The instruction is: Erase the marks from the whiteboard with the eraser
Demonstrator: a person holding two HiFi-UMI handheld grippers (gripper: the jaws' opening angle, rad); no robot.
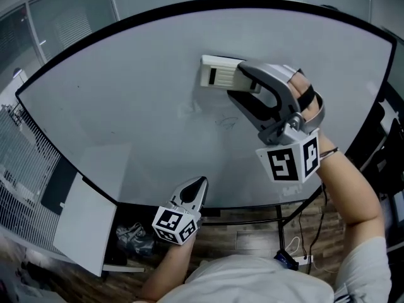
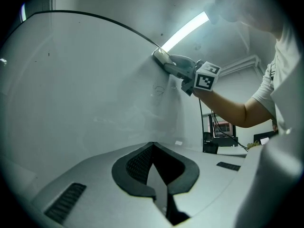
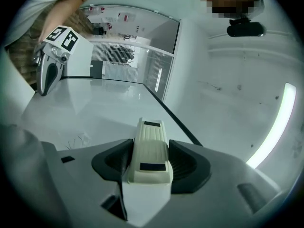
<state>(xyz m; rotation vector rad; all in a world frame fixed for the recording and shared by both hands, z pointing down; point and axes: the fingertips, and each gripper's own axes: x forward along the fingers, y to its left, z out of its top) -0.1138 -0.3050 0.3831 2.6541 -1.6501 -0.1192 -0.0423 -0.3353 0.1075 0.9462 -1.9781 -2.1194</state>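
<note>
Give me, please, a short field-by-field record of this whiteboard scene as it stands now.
Whiteboard: black-edged, mostly clean
Marks: faint scribbles near the board's middle
Eraser: cream, apparently against the board, just beside the scribbles
Right gripper: jaws closed on the eraser's sides
Left gripper: jaws together, nothing between them, near the board's lower edge

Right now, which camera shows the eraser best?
The right gripper view: the eraser fills the middle, clamped in the right gripper. The head view shows only its far end against the whiteboard, the rest behind the gripper. The left gripper view shows it small and distant.
</note>
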